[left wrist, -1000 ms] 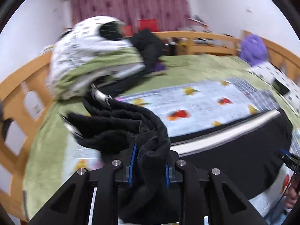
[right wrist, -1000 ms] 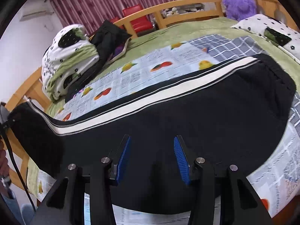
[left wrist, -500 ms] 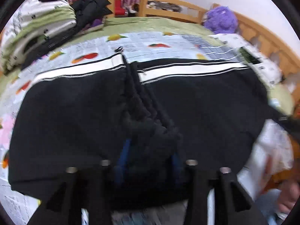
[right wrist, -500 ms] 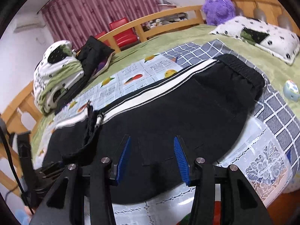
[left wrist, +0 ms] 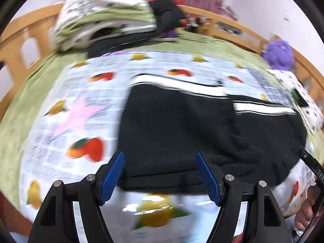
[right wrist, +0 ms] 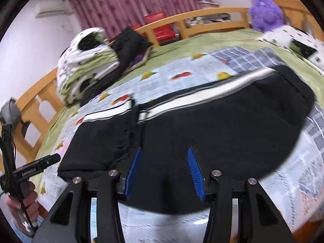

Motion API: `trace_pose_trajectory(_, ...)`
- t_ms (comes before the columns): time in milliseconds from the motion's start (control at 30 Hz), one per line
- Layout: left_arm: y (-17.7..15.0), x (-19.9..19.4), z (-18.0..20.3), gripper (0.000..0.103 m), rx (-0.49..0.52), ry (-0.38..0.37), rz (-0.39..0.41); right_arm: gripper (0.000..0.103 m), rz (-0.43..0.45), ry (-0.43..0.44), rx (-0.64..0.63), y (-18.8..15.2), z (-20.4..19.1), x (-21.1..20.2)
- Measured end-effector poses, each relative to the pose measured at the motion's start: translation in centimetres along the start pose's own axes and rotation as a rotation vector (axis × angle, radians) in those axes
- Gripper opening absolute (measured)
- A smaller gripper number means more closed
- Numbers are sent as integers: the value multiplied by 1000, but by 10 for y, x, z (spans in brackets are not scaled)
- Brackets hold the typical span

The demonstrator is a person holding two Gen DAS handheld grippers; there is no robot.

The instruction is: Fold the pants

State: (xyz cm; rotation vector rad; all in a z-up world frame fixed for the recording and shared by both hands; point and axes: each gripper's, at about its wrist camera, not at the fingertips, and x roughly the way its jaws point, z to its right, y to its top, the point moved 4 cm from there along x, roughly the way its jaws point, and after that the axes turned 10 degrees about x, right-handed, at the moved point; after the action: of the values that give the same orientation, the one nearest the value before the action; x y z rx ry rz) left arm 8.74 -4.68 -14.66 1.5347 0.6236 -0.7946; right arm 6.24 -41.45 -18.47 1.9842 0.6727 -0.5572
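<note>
Fingers [left wrist: 113, 172] of left gripper [left wrist: 160, 172] opening, nothing pinched; right gripper [right wrist: 164, 170] spread over pants [right wrist: 212, 129].

Matt black fleecy cloth pants [left wrist: 182, 125]

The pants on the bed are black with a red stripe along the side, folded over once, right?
Not quite: the stripe is white, not red. The right wrist view shows it running along the far edge of the black pants, which do lie folded over once on the bed.
</note>
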Motion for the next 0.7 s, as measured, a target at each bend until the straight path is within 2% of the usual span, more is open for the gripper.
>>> trace_pose_trajectory(167, 0, -2, -41, 71, -11, 95, -51, 47, -42, 44, -123, -1, -53, 35)
trace_pose_trajectory(333, 5, 1, -67, 71, 21, 136, -29, 47, -159, -5, -295, -11, -102, 86)
trace_pose_trajectory(433, 0, 10, -82, 71, 5, 132, -12, 46, -201, -75, -376, -19, -109, 115)
trace_pose_trajectory(467, -2, 15, -86, 71, 1, 127, -21, 43, -219, -109, -387, -23, -107, 125)
trace_pose_trajectory(533, -7, 23, -89, 71, -11, 123, -41, 27, -249, -120, -370, -32, -99, 137)
trace_pose_trajectory(567, -8, 27, -89, 71, -15, 123, -48, 26, -246, -124, -376, -35, -96, 138)
trace_pose_trajectory(600, -8, 29, -90, 71, -18, 122, -54, 19, -239, -132, -412, -39, -97, 137)
trace_pose_trajectory(633, -8, 31, -90, 71, -19, 118, -55, 17, -208, -125, -440, -38, -98, 130)
trace_pose_trajectory(700, -7, 31, -90, 71, -27, 108, -49, 16, -172, -63, -352, -25, -90, 114)
